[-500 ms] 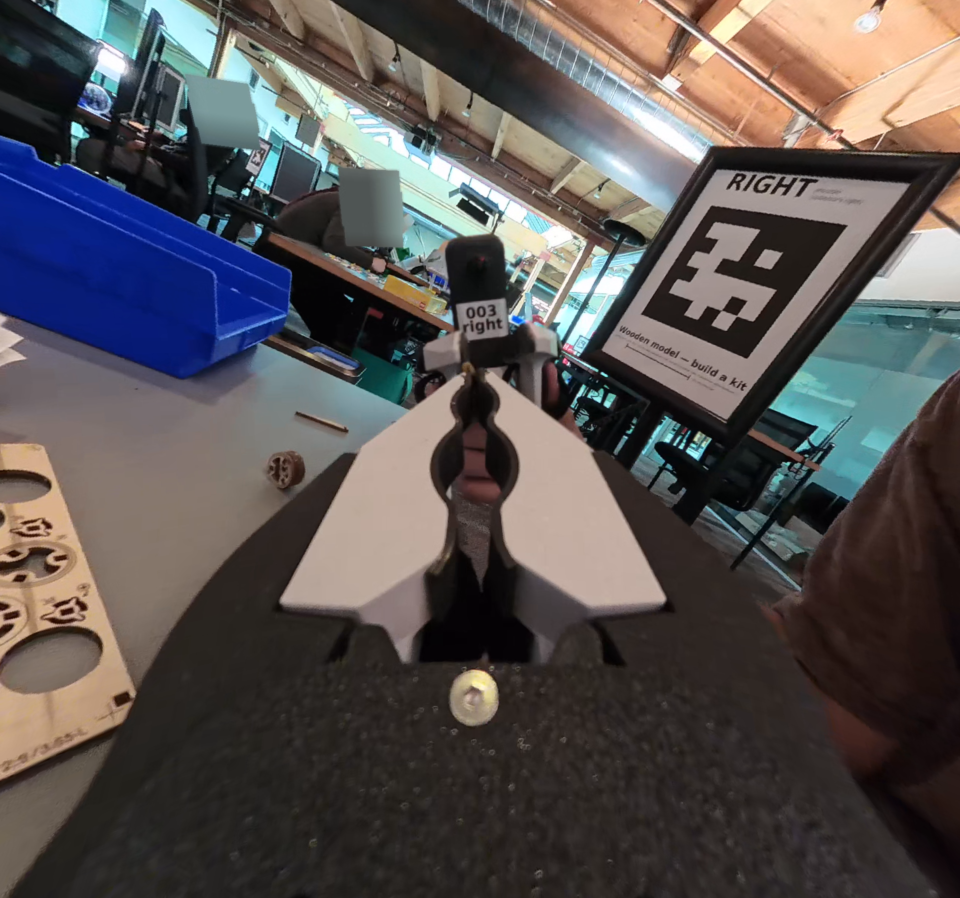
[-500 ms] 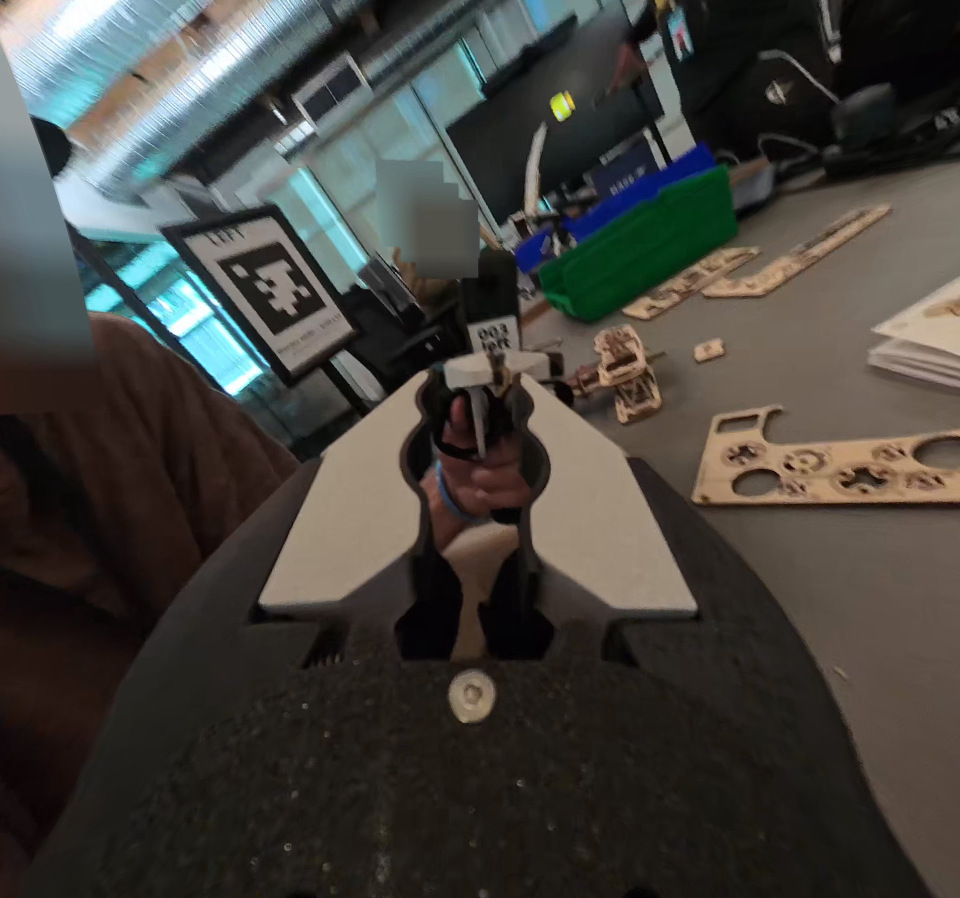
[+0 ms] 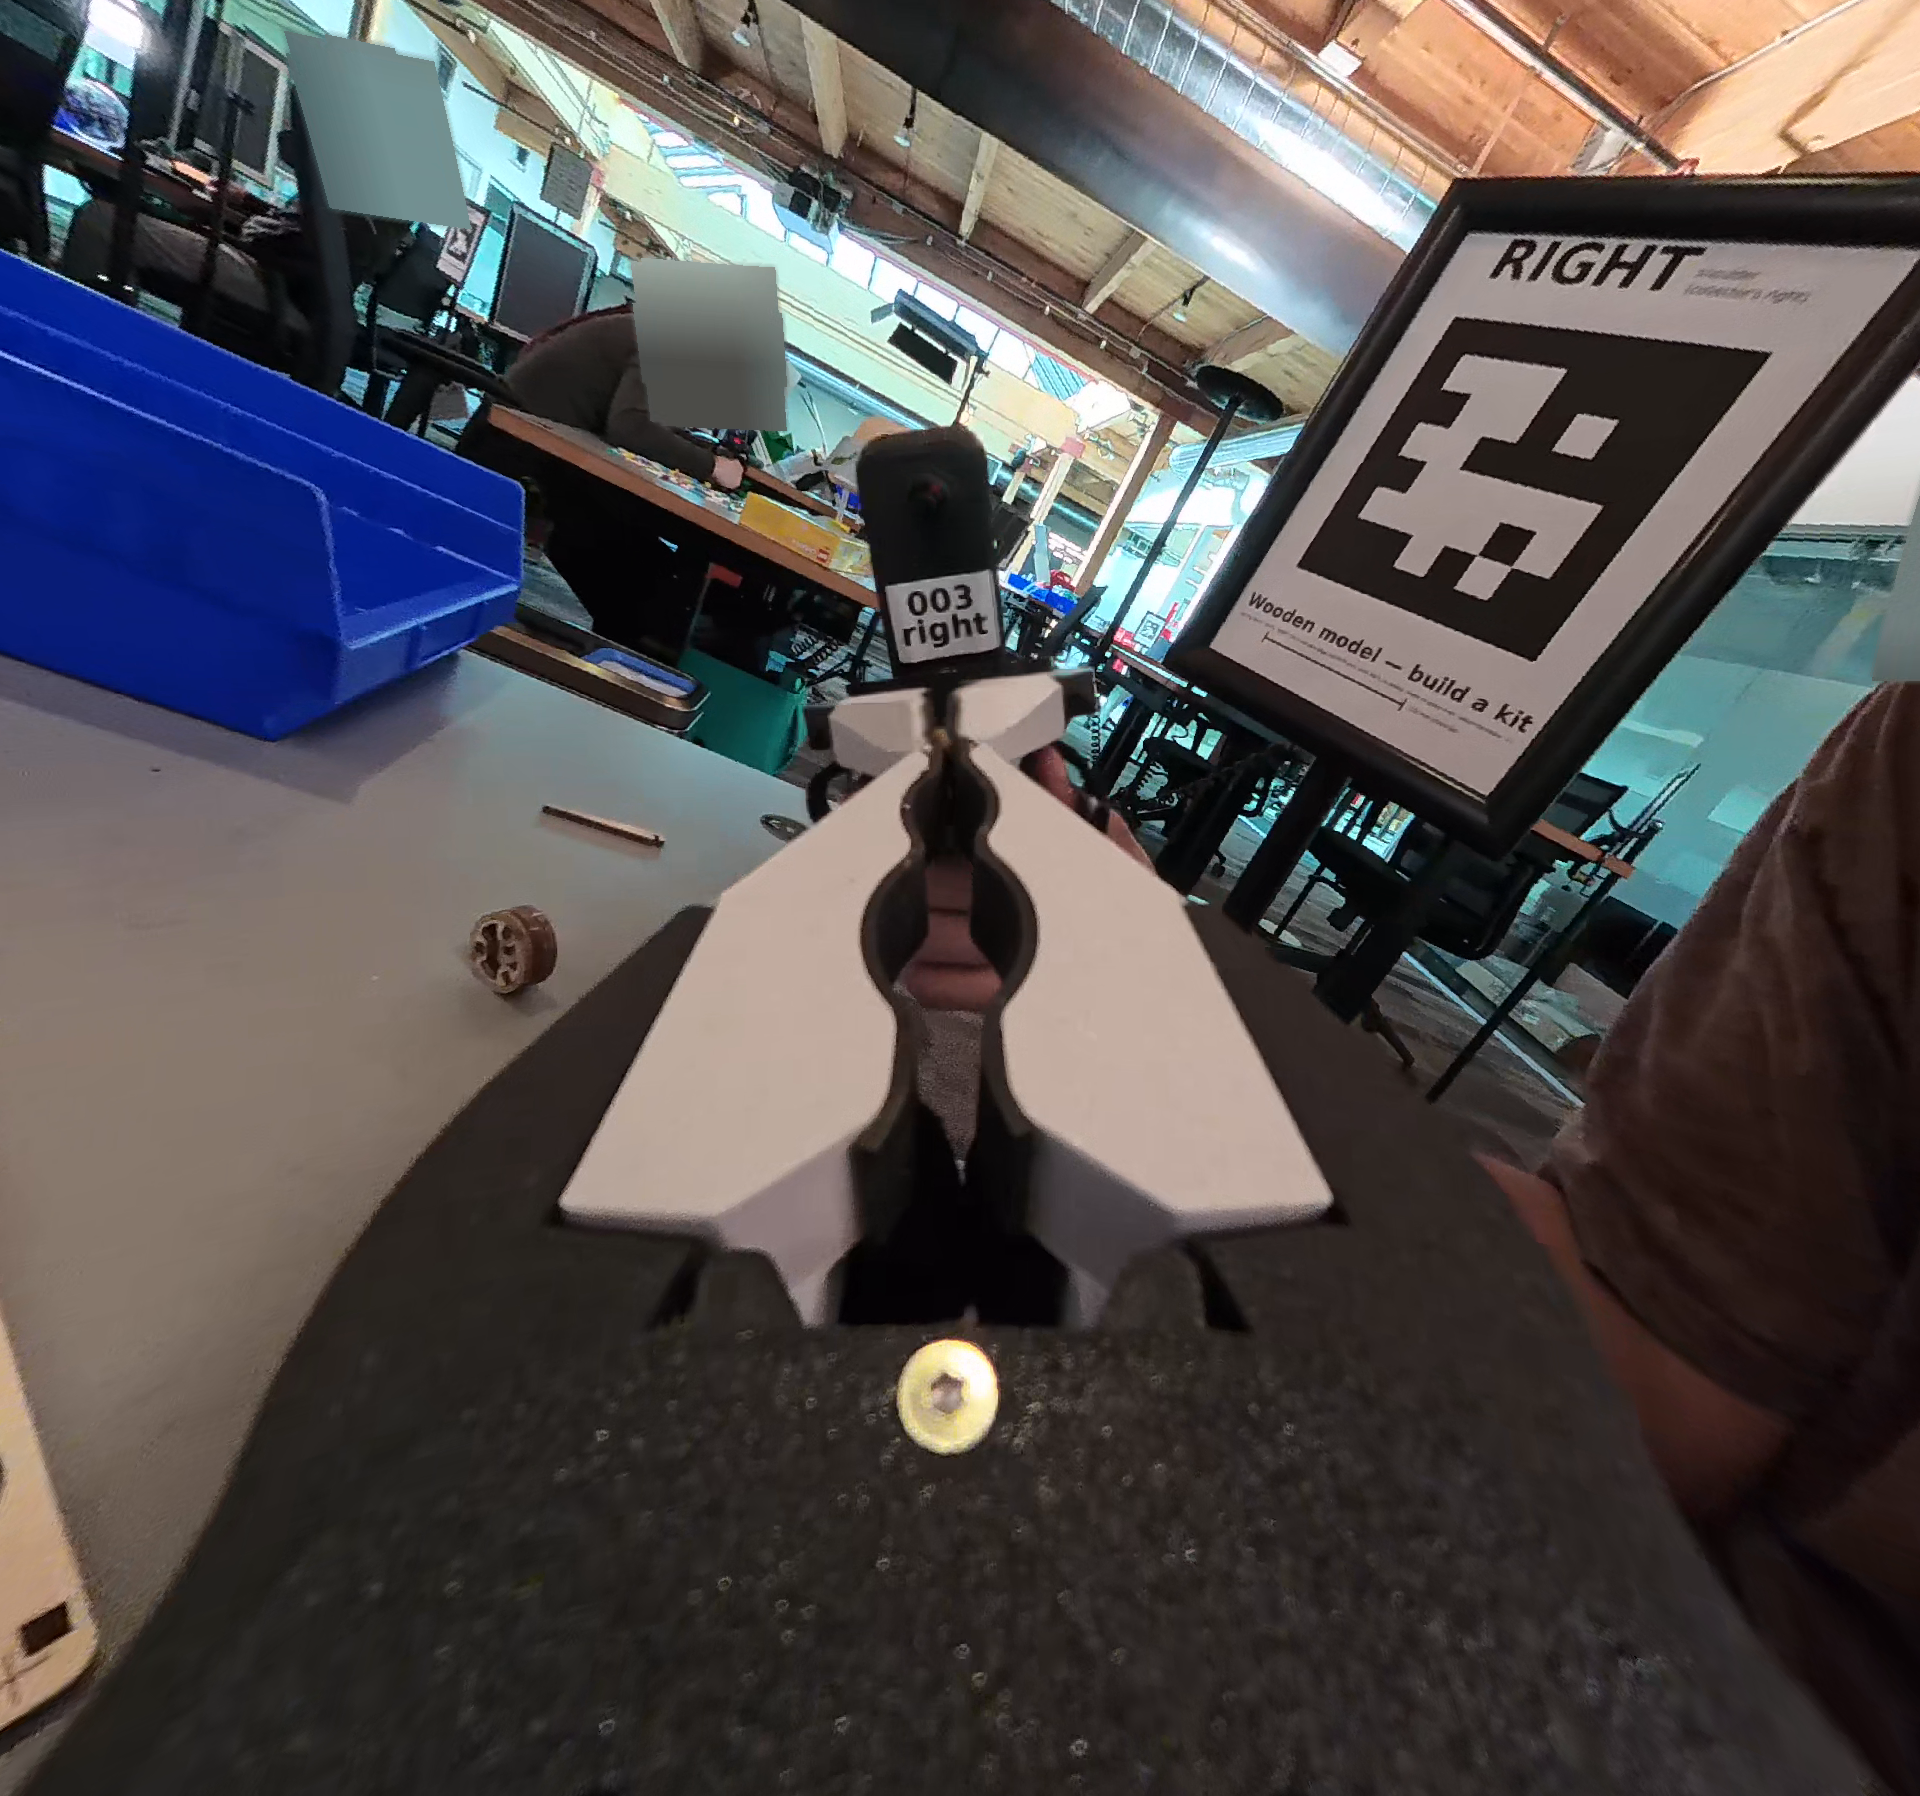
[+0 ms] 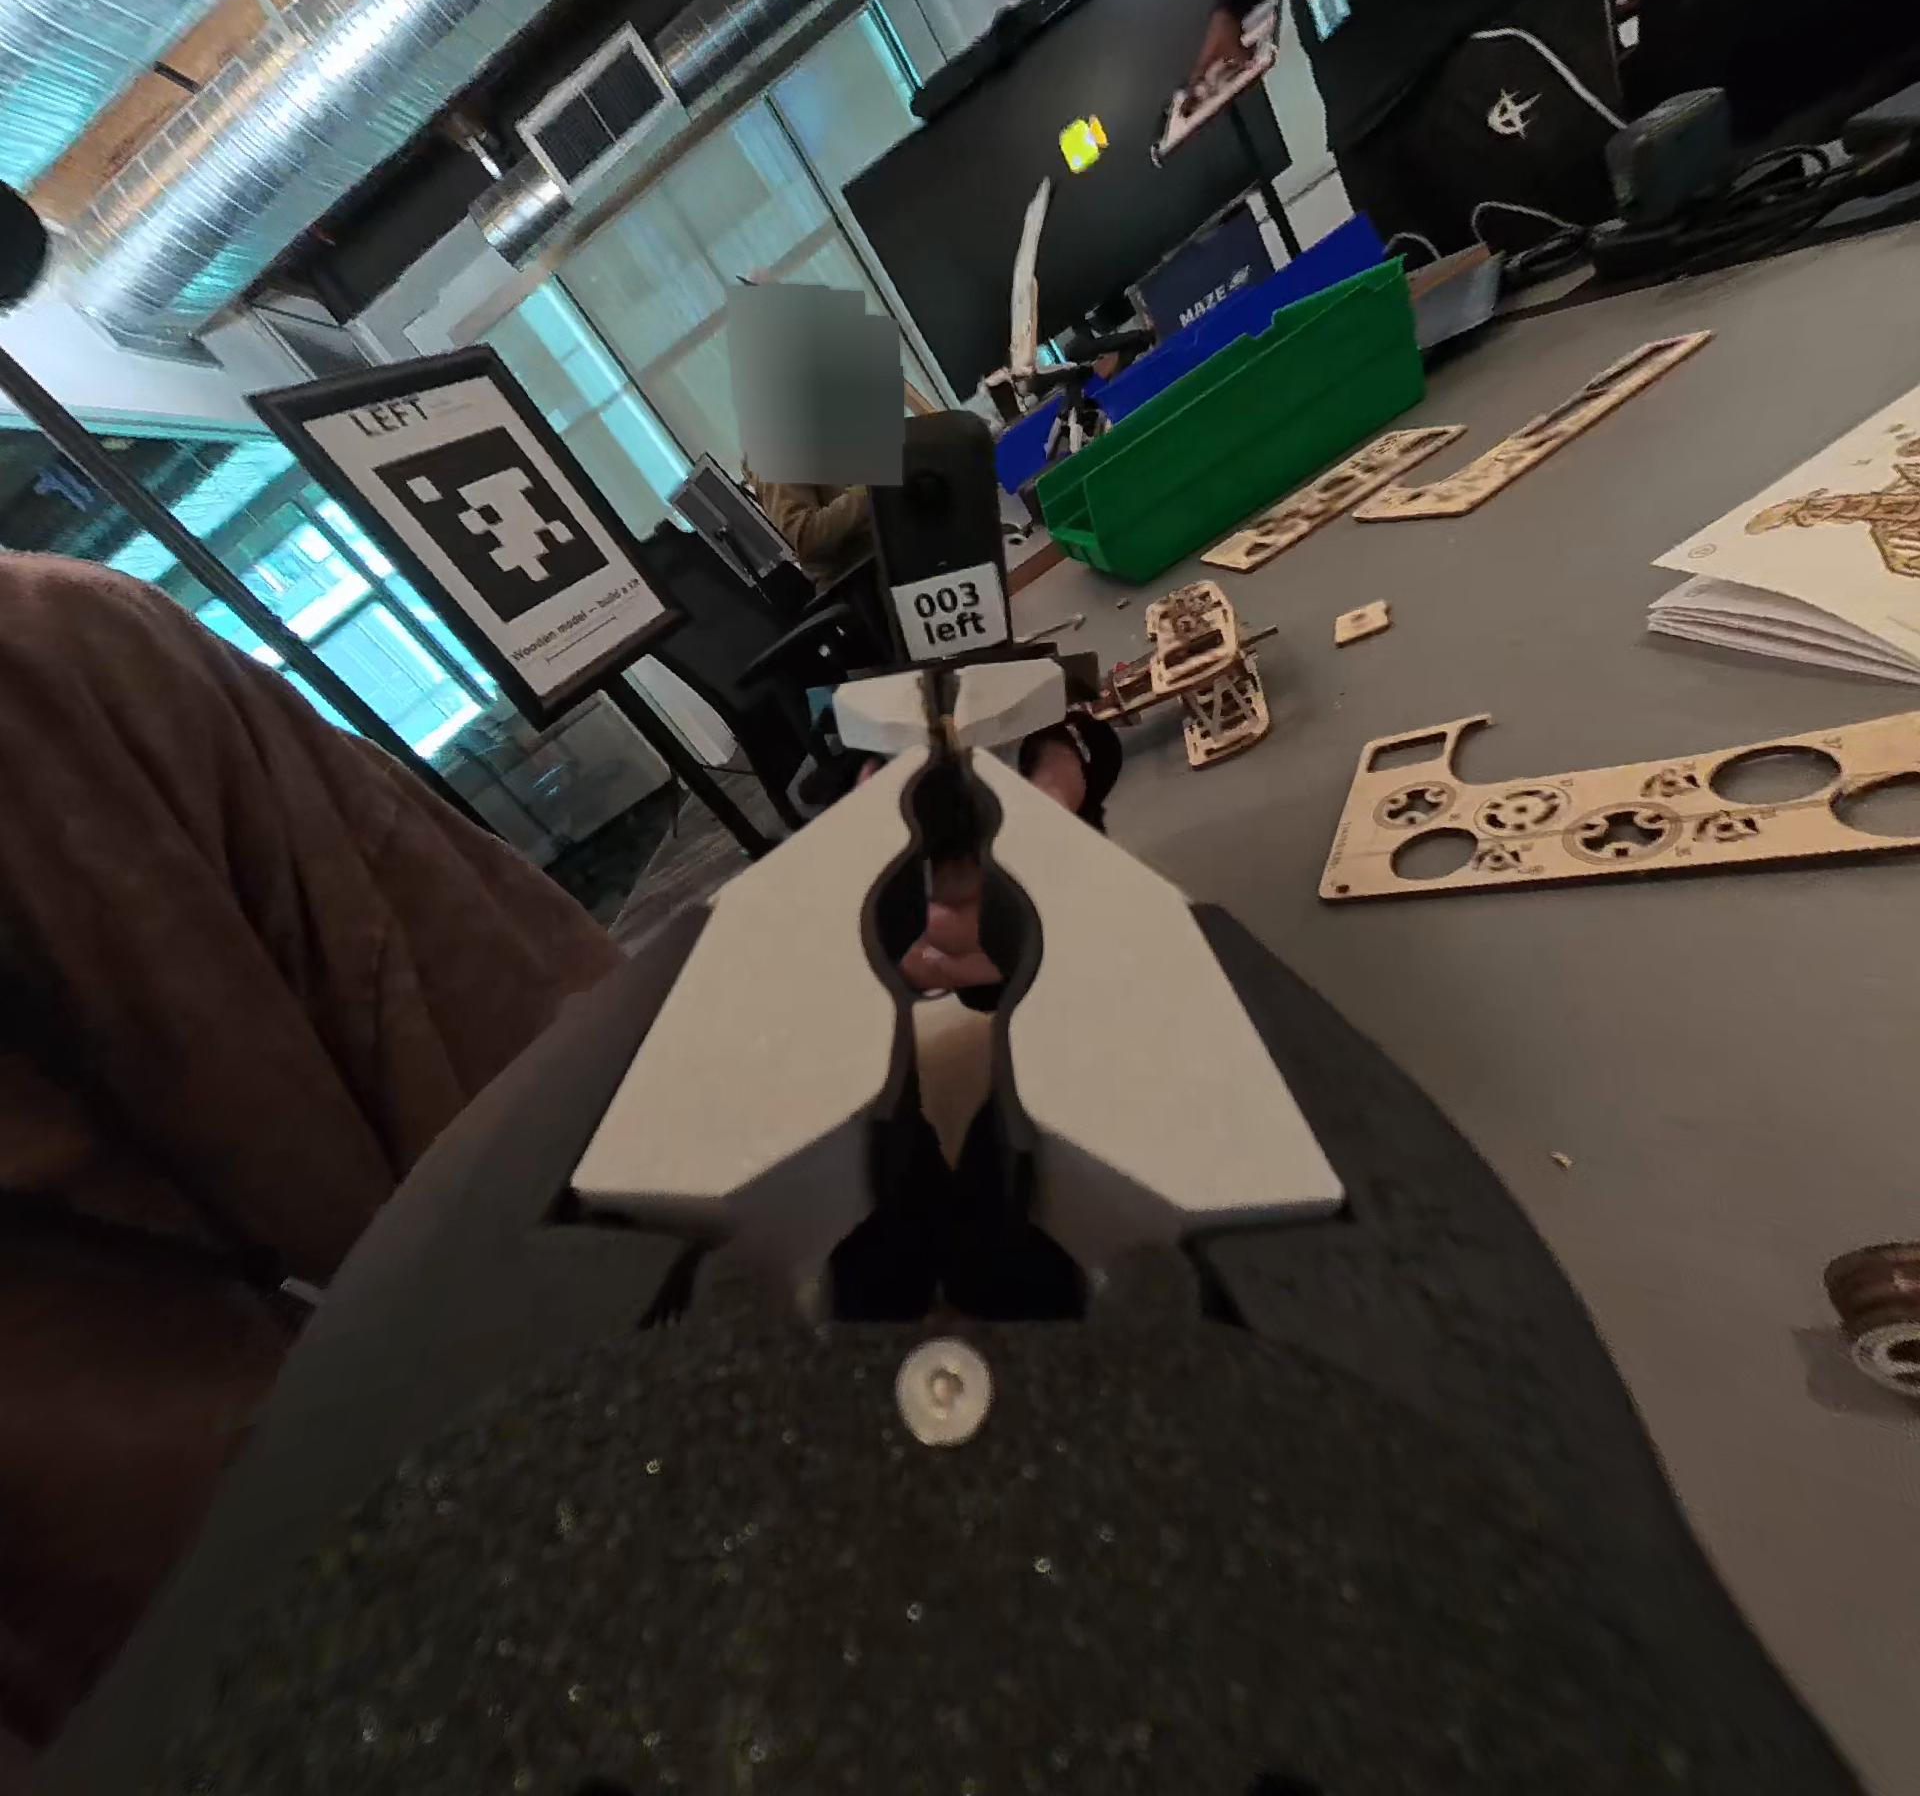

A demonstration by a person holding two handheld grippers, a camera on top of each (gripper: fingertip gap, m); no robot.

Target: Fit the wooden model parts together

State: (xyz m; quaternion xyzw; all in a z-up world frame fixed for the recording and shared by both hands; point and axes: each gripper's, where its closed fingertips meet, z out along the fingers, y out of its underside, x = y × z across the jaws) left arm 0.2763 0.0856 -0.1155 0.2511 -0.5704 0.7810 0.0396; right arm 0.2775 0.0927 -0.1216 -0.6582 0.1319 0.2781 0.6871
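Above the worktop point(image 4: 1455, 1071), your grippers meet tip to tip.
Left gripper point(image 3: 940, 770) and right gripper point(image 4: 940, 759) both have jaws together; a thin wooden pin point(image 4: 932, 702) stands roughly upright between the tips, though which pair grips it is unclear. The part-built model point(image 4: 1205, 671) lies far right.

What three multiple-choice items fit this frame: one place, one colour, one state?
1. Left wrist view: where is the wheel?
A in a bin; B on the table; C in a gripper.
2. Right wrist view: what colour is the front bin?
A red; B yellow; C green.
3. The right gripper is:
A shut; B wide open; C out of view.

1 B: it lies on bare table, touching nothing.
2 C: its walls are green.
3 A: its fingertips meet.
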